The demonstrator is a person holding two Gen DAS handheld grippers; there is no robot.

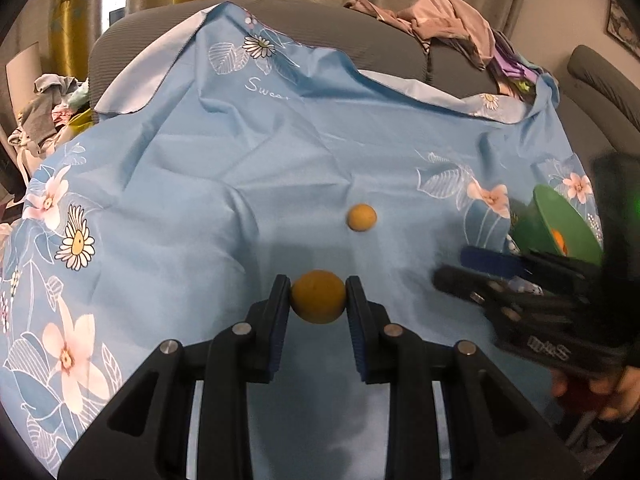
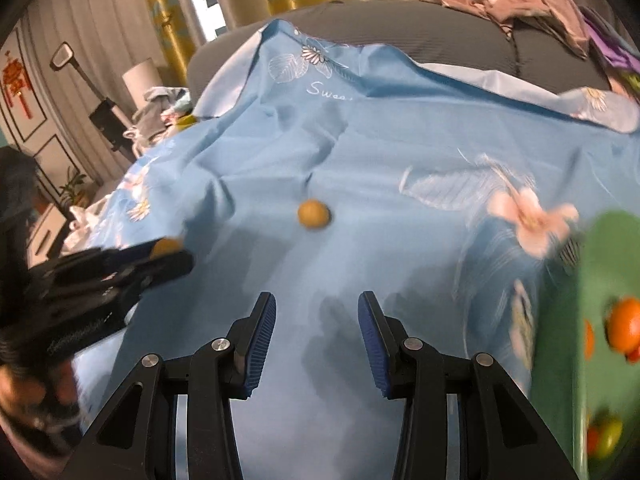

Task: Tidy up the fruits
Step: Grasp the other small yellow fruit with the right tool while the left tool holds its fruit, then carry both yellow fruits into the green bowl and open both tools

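My left gripper (image 1: 318,294) is shut on a round yellow-brown fruit (image 1: 318,297), held just above the blue flowered cloth (image 1: 240,160). A second, smaller yellow fruit (image 1: 361,217) lies on the cloth beyond it; it also shows in the right wrist view (image 2: 314,214). My right gripper (image 2: 317,312) is open and empty above the cloth. It appears blurred at the right of the left wrist view (image 1: 460,264). A green plate (image 2: 608,320) with several orange fruits (image 2: 626,330) sits at the right; it also shows in the left wrist view (image 1: 568,224).
The cloth covers a grey sofa (image 1: 320,24). A heap of pink and purple clothes (image 1: 452,20) lies on the sofa back at the right. More clothes (image 1: 44,112) are piled at the left.
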